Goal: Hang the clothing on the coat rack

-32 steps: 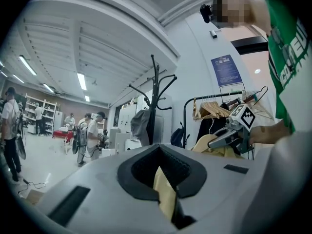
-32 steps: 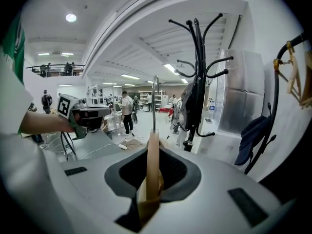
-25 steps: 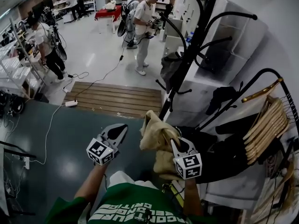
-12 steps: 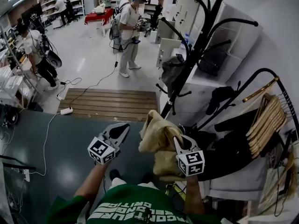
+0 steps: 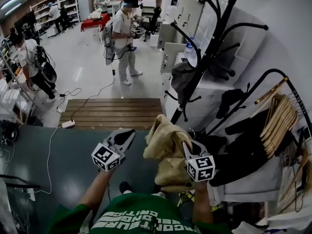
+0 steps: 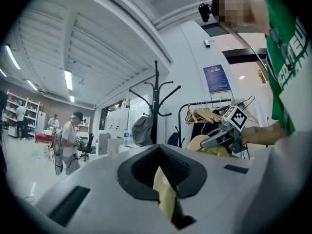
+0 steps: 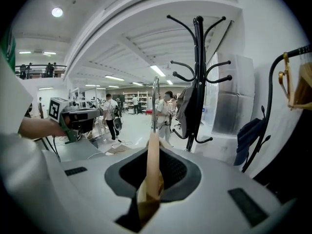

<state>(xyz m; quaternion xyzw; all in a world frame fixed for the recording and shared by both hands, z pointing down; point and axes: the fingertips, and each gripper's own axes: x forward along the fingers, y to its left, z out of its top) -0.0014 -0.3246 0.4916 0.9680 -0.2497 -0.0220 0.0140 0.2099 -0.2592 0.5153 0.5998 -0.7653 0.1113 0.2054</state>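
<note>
A tan garment [image 5: 163, 147] hangs on a wooden hanger between my two grippers. In the right gripper view the right gripper [image 7: 153, 172] is shut on the hanger's neck, and the metal hook [image 7: 155, 99] rises above the jaws. My left gripper [image 5: 127, 134] sits just left of the garment. The left gripper view shows this gripper [image 6: 163, 179] shut, with a strip of tan cloth [image 6: 165, 196] pinched between the jaws. The black coat rack [image 5: 209, 57] stands ahead and to the right, with a grey bag [image 5: 181, 77] hanging on a lower hook.
A black clothes rail [image 5: 273, 74] with several wooden hangers [image 5: 280, 118] and dark clothes stands close on the right. White cabinets [image 5: 183, 28] line the wall behind the coat rack. People [image 5: 122, 33] stand farther back. A wooden platform [image 5: 112, 112] and cables lie on the floor.
The head view has shifted a little, and the standing person in the background has drifted left. Both grippers and the tan garment keep almost the same places.
</note>
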